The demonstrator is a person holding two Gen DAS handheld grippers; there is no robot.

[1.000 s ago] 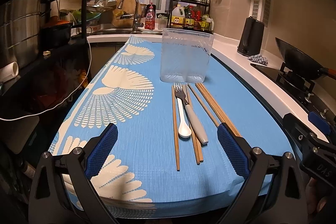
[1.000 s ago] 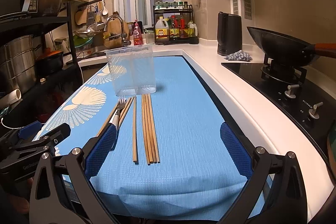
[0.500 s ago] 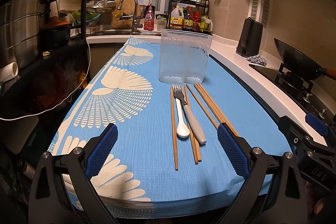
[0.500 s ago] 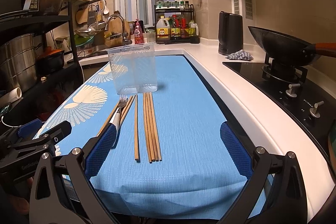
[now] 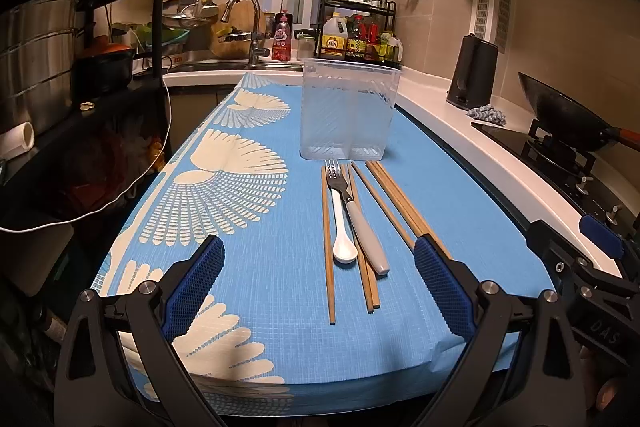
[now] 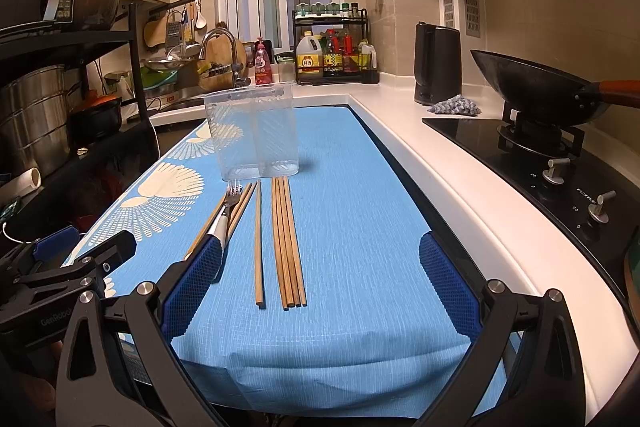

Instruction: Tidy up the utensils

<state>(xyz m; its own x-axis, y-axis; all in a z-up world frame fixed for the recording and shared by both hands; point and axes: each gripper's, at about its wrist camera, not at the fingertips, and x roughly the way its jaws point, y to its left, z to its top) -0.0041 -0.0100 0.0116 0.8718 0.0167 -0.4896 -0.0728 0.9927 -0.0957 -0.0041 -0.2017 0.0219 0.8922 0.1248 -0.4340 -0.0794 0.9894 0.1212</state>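
Wooden chopsticks [image 6: 289, 243], a white ceramic spoon [image 5: 342, 227] and a grey-handled steel fork [image 5: 354, 211] are laid lengthwise on the blue woven cloth [image 5: 260, 267], just before a ribbed clear plastic holder [image 5: 348, 113]. Both the left gripper [image 5: 318, 287] and the right gripper [image 6: 320, 285] are spread wide, nothing grasped.

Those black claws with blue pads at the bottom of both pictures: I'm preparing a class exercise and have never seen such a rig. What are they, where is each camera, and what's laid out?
They are hand-held two-finger grippers, one per hand, each carrying a camera looking forward along its fingers. One picture comes from the left gripper, the other from the right gripper. Both are open and hold nothing. On the blue tablecloth stands an empty clear container. In front of it lie wooden chopsticks, a fork and a white spoon.
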